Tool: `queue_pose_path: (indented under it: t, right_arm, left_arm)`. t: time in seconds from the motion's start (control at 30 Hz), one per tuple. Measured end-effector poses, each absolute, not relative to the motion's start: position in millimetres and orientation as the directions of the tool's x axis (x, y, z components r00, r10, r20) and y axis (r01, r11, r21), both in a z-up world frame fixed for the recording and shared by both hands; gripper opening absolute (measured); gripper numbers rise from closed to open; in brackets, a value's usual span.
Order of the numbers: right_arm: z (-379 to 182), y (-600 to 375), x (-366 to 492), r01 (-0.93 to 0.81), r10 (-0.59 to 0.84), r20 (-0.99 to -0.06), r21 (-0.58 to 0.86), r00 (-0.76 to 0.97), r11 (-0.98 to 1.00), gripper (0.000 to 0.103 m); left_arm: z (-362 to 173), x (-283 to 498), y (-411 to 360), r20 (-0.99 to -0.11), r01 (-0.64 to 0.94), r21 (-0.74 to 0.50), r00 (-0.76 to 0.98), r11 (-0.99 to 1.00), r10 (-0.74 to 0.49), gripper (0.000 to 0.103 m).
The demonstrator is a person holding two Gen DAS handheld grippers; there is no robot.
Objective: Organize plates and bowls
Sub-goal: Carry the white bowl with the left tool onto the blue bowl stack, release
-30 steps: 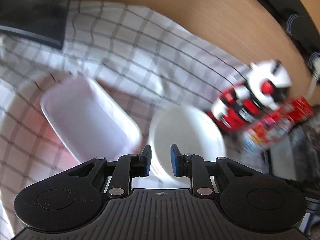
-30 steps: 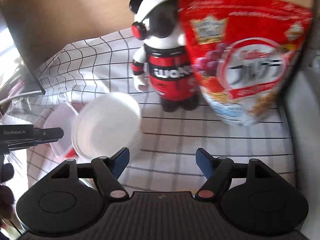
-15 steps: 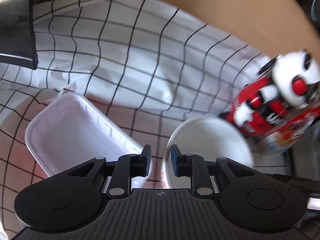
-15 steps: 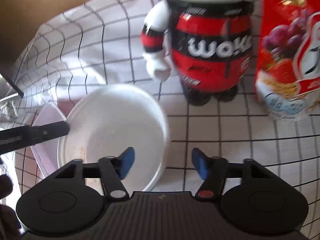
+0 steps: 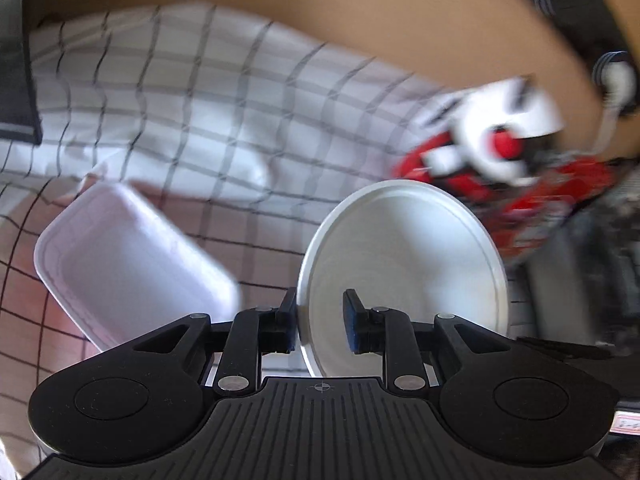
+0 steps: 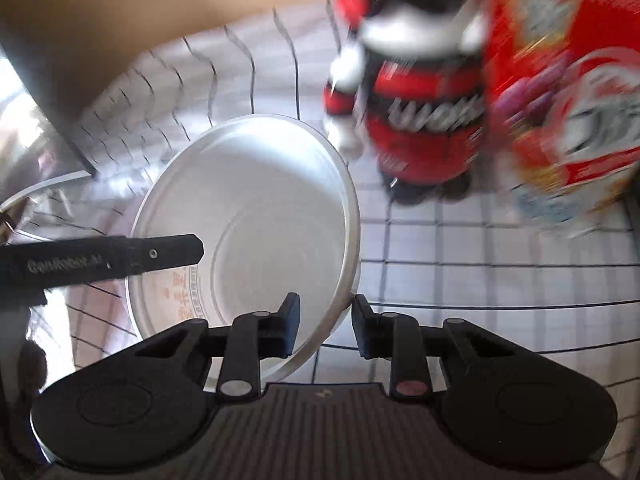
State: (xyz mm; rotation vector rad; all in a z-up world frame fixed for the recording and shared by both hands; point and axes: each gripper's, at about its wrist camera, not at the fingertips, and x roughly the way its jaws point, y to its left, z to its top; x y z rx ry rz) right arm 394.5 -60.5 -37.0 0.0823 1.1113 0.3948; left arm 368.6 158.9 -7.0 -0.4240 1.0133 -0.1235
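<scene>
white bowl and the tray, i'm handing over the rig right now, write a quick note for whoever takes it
Left hand-held gripper: partly open, its fingers either side of the white bowl's near rim; no firm pinch visible.
Right hand-held gripper: open, straddling the same bowl's rim on the opposite side.
The bowl sits on the checked cloth, tilted toward the cameras. The white rectangular tray lies beside it on the cloth, untouched.
Done: nothing stacked or sorted that I can see.
Left: secure the bowl, then group it with the tray.

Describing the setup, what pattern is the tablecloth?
White tablecloth with a dark grid check, clearest in left wrist view.
</scene>
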Motion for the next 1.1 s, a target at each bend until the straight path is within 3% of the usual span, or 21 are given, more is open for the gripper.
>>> queue_pose_path:
  t: [0.23, 0.43, 0.53, 0.63, 0.7, 0.8, 1.0, 1.1]
  right_arm:
    - [20, -145, 328, -0.248, 0.318, -0.825, 0.223, 0.468, 0.943, 0.03]
    - [12, -207, 286, -0.205, 0.332, -0.845, 0.268, 0.419, 0.941, 0.031]
    - [-8, -221, 275, -0.184, 0.334, -0.854, 0.282, 0.4, 0.941, 0.033]
    - [-20, -234, 269, -0.155, 0.354, -0.842, 0.318, 0.408, 0.935, 0.039]
    - [-20, -241, 268, -0.162, 0.358, -0.831, 0.319, 0.426, 0.934, 0.051]
    - [-19, -248, 269, -0.163, 0.323, -0.823, 0.279, 0.468, 0.946, 0.052]
    - [-20, -245, 268, -0.217, 0.304, -0.799, 0.221, 0.519, 0.951, 0.052]
    - [-12, -230, 265, -0.273, 0.294, -0.757, 0.158, 0.583, 0.949, 0.055]
  left_arm:
    - [35, 331, 74, -0.811, 0.107, -0.4, 0.42, 0.91, -0.406, 0.024]
    - [21, 301, 26, -0.851, 0.183, -0.392, 0.3, 0.901, -0.431, 0.022]
    - [1, 301, 16, -0.862, 0.147, -0.415, 0.254, 0.898, -0.439, 0.022]
    - [-6, 297, 23, -0.838, 0.083, -0.442, 0.317, 0.893, -0.444, 0.023]
    - [-4, 289, 28, -0.823, 0.064, -0.445, 0.364, 0.893, -0.436, 0.024]
    - [1, 283, 31, -0.81, 0.051, -0.445, 0.403, 0.894, -0.426, 0.024]
    - [3, 268, 26, -0.817, 0.036, -0.328, 0.491, 0.944, -0.302, 0.024]
    - [-4, 259, 36, -0.819, 0.009, -0.354, 0.479, 0.935, -0.315, 0.024]
